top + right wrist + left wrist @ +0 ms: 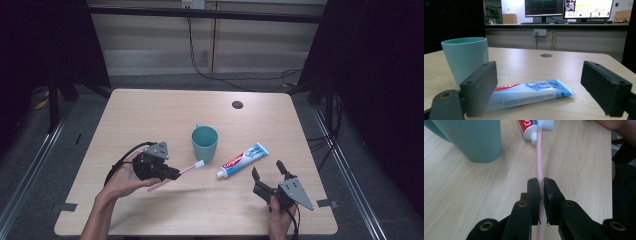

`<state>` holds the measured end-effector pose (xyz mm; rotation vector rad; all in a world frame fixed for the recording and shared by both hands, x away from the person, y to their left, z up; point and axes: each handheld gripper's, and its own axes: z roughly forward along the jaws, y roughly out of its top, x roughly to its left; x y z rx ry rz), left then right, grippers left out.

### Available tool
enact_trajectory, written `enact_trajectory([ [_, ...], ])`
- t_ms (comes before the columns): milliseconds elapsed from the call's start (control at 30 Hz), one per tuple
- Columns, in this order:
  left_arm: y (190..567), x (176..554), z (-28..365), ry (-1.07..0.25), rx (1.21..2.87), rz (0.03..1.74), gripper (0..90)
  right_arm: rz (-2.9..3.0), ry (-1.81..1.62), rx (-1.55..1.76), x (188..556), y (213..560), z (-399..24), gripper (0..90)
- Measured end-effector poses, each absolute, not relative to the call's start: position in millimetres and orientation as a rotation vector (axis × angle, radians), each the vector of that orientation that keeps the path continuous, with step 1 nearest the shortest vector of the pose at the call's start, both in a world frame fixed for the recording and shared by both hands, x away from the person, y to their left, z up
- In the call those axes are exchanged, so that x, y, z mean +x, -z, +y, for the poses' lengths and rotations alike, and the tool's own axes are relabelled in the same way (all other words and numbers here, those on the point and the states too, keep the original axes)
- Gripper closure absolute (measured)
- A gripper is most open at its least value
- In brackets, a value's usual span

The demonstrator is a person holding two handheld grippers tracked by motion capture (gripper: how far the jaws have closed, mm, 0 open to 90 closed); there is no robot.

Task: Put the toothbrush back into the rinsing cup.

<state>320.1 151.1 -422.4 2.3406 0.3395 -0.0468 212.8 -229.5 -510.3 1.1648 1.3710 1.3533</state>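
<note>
While left gripper [172, 173] jaws clamp toothbrush [187, 169], right gripper [268, 174] gapes; cup [204, 142] empty.

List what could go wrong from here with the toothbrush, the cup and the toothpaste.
1. The left claw pinches the thin pink toothbrush partway along its handle; it could pivot or slip.
2. The brush head hangs close beside the teal cup; a swing could knock it.
3. The right claw stands open just short of the toothpaste tube; closing on its soft body might squeeze paste out.
</note>
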Motion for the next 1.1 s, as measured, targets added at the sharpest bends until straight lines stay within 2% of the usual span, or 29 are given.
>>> enact_trajectory([
  [233,420,321,156,0.028,2.210,0.362,84.1,1.369,-1.354,1.165,213,510,-230,13.2],
  [1100,405,316,170,-0.080,1.933,0.430,84.1,1.371,-1.354,1.164,213,510,-229,13.2],
])
